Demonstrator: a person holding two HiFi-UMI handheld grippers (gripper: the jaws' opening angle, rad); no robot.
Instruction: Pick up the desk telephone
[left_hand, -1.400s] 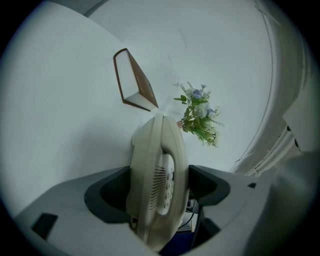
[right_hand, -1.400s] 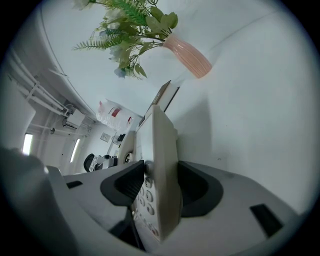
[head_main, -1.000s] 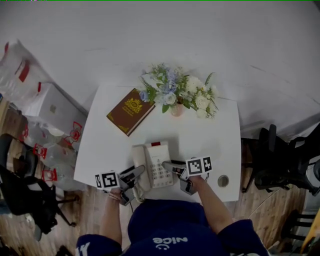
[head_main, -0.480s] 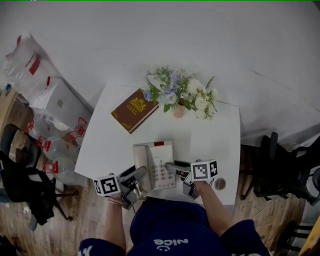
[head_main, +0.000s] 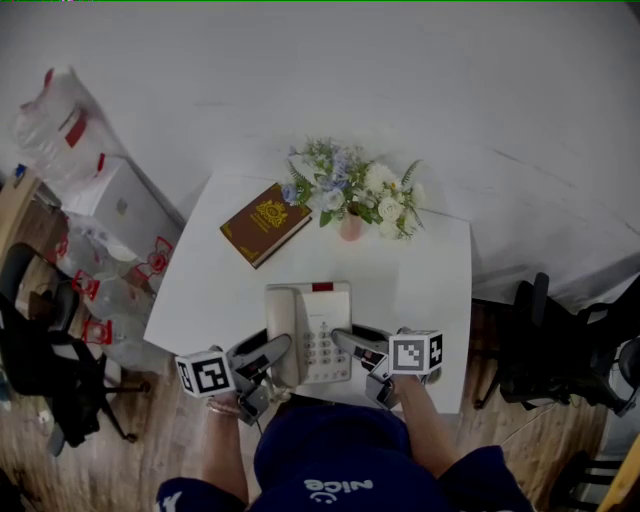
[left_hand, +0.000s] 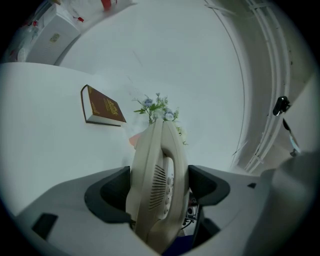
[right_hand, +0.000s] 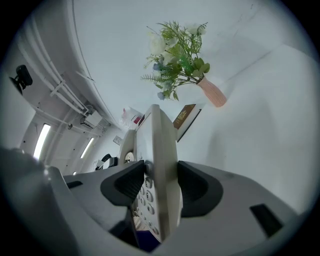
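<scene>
Much of the desk telephone (head_main: 308, 330) is covered. In the head view its near end disappears under the two grippers and the person's dark blue top, so whether it rests on the table (head_main: 425, 275) or is clear of it cannot be told. It lies at the middle of the table's near edge, handset on its left side and keypad on its right.

The left gripper (head_main: 266, 358) is clamped on the handset side. In the left gripper view (left_hand: 159, 187) both dark pads press the cream handset, which fills the gap and blocks most of the table behind it. The right gripper (head_main: 353, 350) is clamped on the keypad side. In the right gripper view (right_hand: 161, 186) the pads pinch the thin edge of the base with the round keys just inside, and the rest of the telephone is seen edge-on.

On the table there are one telephone, one brown book (head_main: 264, 222) near the far left corner, and one pink vase of flowers (head_main: 352, 198) at the middle of the far edge. There are two grippers, each with one marker cube. The book's cover emblem is too small to read.

Left of the table stand a white box (head_main: 118, 205) and clear bags with red marks, partly cut off by the frame. Dark chairs at both sides are dim and hard to make out.
</scene>
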